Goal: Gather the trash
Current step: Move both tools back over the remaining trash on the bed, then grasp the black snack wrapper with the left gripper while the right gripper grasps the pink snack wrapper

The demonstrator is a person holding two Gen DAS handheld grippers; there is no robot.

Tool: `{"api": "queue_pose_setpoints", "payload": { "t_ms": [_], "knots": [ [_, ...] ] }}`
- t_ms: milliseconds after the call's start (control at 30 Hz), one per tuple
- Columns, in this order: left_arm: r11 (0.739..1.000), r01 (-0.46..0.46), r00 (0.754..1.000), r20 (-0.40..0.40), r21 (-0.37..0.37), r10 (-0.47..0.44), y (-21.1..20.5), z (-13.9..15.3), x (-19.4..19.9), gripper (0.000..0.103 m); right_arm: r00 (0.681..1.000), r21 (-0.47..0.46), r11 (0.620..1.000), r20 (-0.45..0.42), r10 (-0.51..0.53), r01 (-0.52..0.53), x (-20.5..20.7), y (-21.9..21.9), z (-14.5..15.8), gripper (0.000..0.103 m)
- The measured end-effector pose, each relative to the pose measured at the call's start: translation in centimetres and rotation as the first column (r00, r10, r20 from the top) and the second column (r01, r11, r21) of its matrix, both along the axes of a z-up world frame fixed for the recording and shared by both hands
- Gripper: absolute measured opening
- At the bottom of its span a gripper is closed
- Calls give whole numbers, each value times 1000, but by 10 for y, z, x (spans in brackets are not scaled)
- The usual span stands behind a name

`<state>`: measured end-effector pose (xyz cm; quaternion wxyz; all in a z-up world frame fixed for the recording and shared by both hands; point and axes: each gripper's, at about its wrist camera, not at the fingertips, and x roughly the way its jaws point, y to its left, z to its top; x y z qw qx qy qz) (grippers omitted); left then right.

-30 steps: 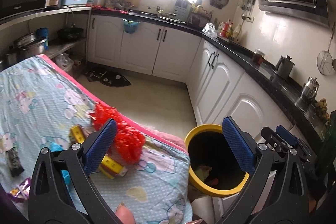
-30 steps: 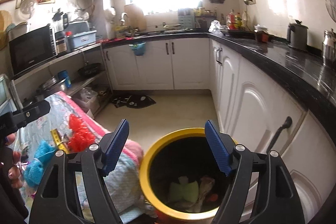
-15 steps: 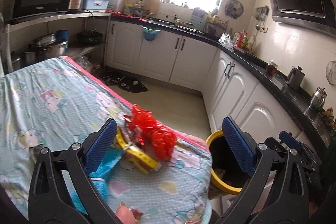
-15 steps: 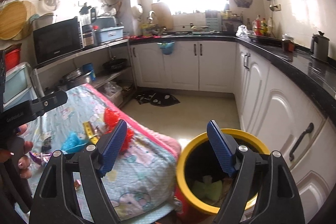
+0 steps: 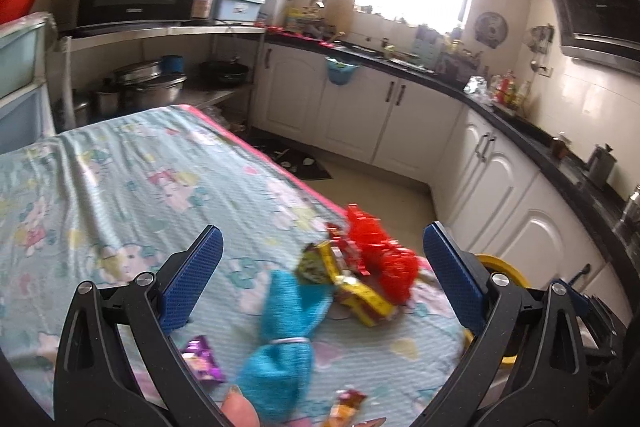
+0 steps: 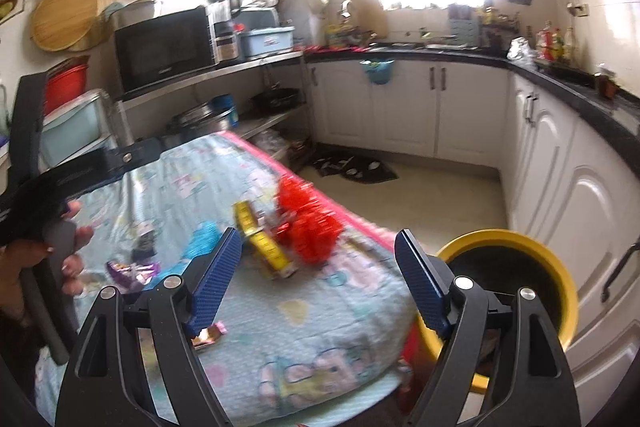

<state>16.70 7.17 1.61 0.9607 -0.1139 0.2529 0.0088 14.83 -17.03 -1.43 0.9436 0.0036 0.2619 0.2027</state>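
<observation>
Both our left tongs [image 5: 322, 277] and right tongs [image 6: 318, 277] are spread, nothing between them. Ahead, on the blue patterned cloth-covered counter [image 5: 120, 187], lies the crumpled red plastic netting [image 5: 380, 255]: probably light, soft, springy, so we'd pinch its bunched middle. The yellow-rimmed bin [image 6: 560, 267] waits beside.

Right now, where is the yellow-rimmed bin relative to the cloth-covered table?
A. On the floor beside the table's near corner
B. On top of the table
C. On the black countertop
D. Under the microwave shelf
A: in the right wrist view the yellow-rimmed bin stands low beside the corner of the cloth-covered table, in front of the white cabinets.
</observation>
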Motion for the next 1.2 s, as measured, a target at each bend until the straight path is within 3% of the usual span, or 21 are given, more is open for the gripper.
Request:
{"api": "queue_pose_setpoints", "payload": {
  "t_ms": [400, 633, 833, 1067, 1167, 1200],
  "knots": [
    [991, -129, 988, -80, 42, 132, 60, -27, -8, 92, 979, -59, 984, -129, 160, -169, -6, 66, -39, 76],
    [981, -169, 975, -127, 92, 180, 78, -49, -5, 92, 956, -84, 970, -207, 208, -229, -4, 90, -64, 72],
    [977, -193, 959, -195, 88, 207, 98, -74, 2, 92, 936, -91, 963, -272, 221, -254, 3, 100, -84, 66],
    [978, -207, 941, -272, 10, 202, 121, -96, 16, 92, 897, -47, 961, -371, 238, -274, 14, 104, -108, 53],
    [977, -209, 937, -291, -31, 192, 128, -101, 23, 92, 891, -23, 961, -380, 248, -277, 15, 104, -111, 50],
    [977, -206, 936, -299, -48, 183, 130, -103, 25, 90, 890, -20, 960, -382, 250, -279, 16, 104, -111, 45]
  ]
}}
